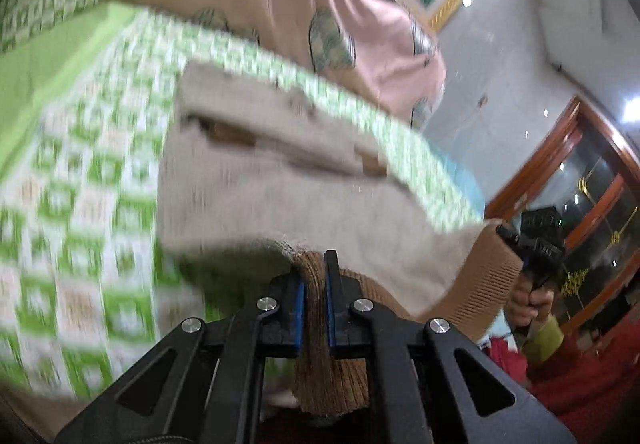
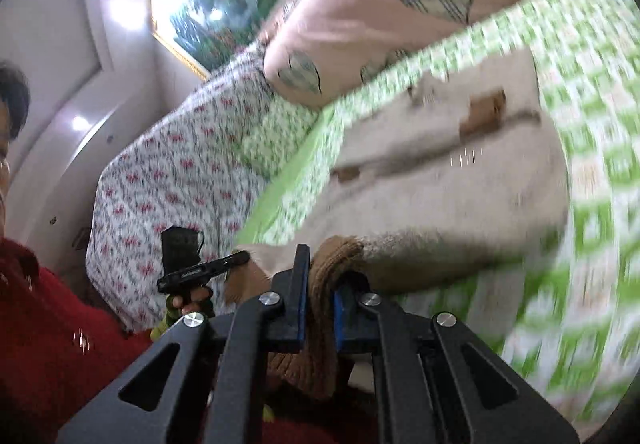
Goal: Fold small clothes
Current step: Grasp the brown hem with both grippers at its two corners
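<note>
Both hand-held grippers, left gripper [image 1: 314, 276] and right gripper [image 2: 320, 276], clamp the brown ribbed hem of a beige sweater [image 1: 260, 184] lying on the green checked bedsheet [image 1: 80, 204]; carrying both corners level toward the far edge should keep the fold square.

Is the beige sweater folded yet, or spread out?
Mostly spread: the beige sweater lies across the bed, brown hem pinched by left gripper and right gripper.

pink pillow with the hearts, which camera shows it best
The left wrist view: the pink pillow fills the upper middle there, with several hearts visible. The right wrist view shows it too, but nearer the top edge and cut off at the frame's corner.
</note>
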Demonstrator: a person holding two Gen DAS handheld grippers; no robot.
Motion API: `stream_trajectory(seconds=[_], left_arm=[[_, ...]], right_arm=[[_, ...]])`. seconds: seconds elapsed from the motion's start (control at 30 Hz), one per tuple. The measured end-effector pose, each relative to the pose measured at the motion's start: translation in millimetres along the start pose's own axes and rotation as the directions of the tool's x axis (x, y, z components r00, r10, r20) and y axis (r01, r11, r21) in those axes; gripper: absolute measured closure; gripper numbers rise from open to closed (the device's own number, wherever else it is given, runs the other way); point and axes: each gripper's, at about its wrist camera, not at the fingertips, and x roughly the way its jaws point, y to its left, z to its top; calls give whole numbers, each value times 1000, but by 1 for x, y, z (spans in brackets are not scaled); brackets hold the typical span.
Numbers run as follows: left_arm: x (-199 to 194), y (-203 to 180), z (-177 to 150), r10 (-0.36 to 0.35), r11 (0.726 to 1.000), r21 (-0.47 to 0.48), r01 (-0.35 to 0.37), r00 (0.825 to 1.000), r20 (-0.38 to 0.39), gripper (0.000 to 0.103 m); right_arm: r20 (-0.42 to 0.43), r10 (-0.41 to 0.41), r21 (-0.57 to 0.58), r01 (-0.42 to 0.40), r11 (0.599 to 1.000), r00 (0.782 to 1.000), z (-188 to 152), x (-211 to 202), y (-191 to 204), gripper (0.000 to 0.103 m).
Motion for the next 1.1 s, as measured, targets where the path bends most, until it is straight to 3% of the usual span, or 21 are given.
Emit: stream_trajectory(seconds=[0.17,0.27,0.5,0.77,1.0,1.1], left_arm=[[9,19,49,-1,999,-33,4,994,113,97],[27,29,80,11,999,-54,-4,990,140,97],[72,56,146,30,996,-93,-12,980,198,97],[137,85,187,62,991,-127,-42,986,156,97],[191,130,199,123,974,-202,-102,988,92,97],[213,145,199,168,962,-223,-155,985,42,96]], right_arm=[[107,-23,0,23,1000,994,45,13,-17,92],[164,-49,18,47,999,985,73,20,-31,92],[204,-106,56,96,994,973,132,51,-64,92],[164,-233,130,214,968,958,174,87,-119,92],[93,-307,246,277,929,947,187,115,-180,92],[36,-378,280,353,893,925,187,130,-198,91]])
